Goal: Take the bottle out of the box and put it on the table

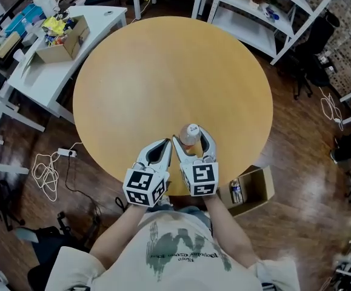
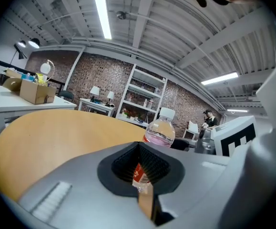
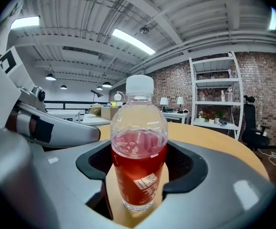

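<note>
A clear bottle [image 1: 190, 134] of red drink with a white cap stands upright on the round wooden table [image 1: 163, 77], near its front edge. My right gripper [image 1: 190, 138] is open, one jaw on each side of the bottle [image 3: 138, 151], and table shows beside the bottle's base. My left gripper [image 1: 167, 143] is shut and empty, just left of the right one. In the left gripper view the bottle [image 2: 159, 130] rises beyond the left gripper's [image 2: 138, 144] closed tips. The open cardboard box [image 1: 266, 185] sits on the floor at the right, with another small bottle [image 1: 236, 191] inside.
A white desk [image 1: 48, 80] to the far left carries a cardboard box of clutter [image 1: 61, 41]. White shelving [image 1: 266, 17] stands beyond the table at the right. A power strip and cables [image 1: 48, 168] lie on the wooden floor at the left.
</note>
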